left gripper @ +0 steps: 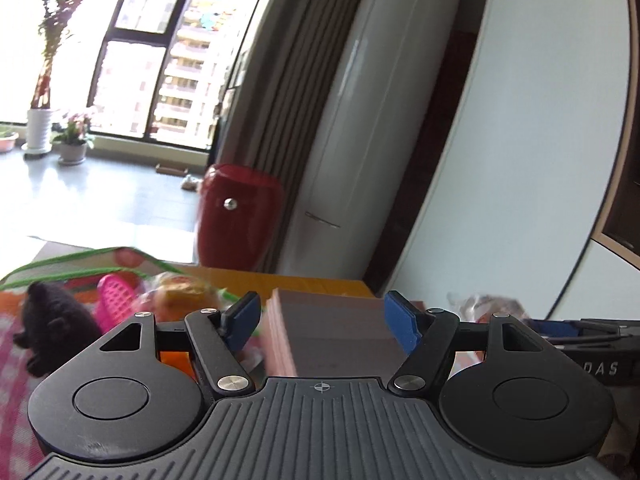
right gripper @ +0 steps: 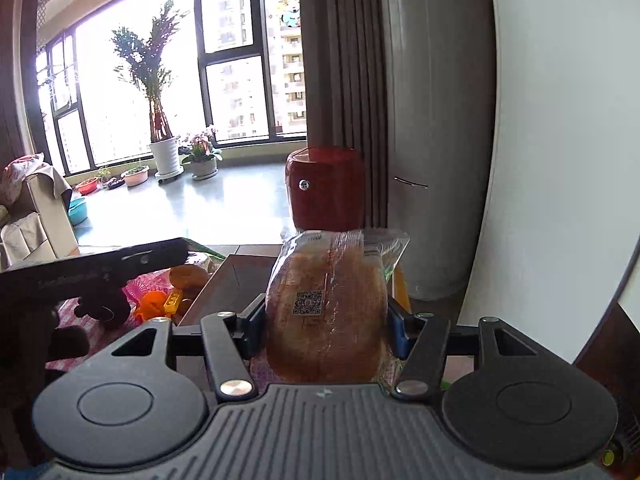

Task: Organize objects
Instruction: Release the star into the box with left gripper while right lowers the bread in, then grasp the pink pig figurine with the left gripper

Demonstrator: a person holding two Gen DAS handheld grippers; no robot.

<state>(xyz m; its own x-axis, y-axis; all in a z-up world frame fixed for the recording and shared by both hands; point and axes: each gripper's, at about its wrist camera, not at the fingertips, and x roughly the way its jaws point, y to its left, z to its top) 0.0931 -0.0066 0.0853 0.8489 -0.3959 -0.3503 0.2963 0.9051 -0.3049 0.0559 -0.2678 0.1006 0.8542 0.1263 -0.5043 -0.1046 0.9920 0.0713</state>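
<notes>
Where the left wrist view looks over the table (left gripper: 304,282), a black stuffed toy (left gripper: 52,328) lies at the far left on a pink checked cloth (left gripper: 12,392), with a pink plastic toy (left gripper: 116,300) just beside it. The left gripper (left gripper: 320,316) has a pink block (left gripper: 336,336) between its blue pads (left gripper: 400,328). The right pad touches the block and the left pad is just beside it, but I cannot tell if they squeeze it. In the right wrist view, an orange toy (right gripper: 154,304) lies on the cloth at the left. The right gripper (right gripper: 326,320) has a loaf of bread in a clear bag (right gripper: 328,304) standing up between its pads. Both pads sit right against the bag's sides, near the table's right edge. I cannot tell if they press it.
</notes>
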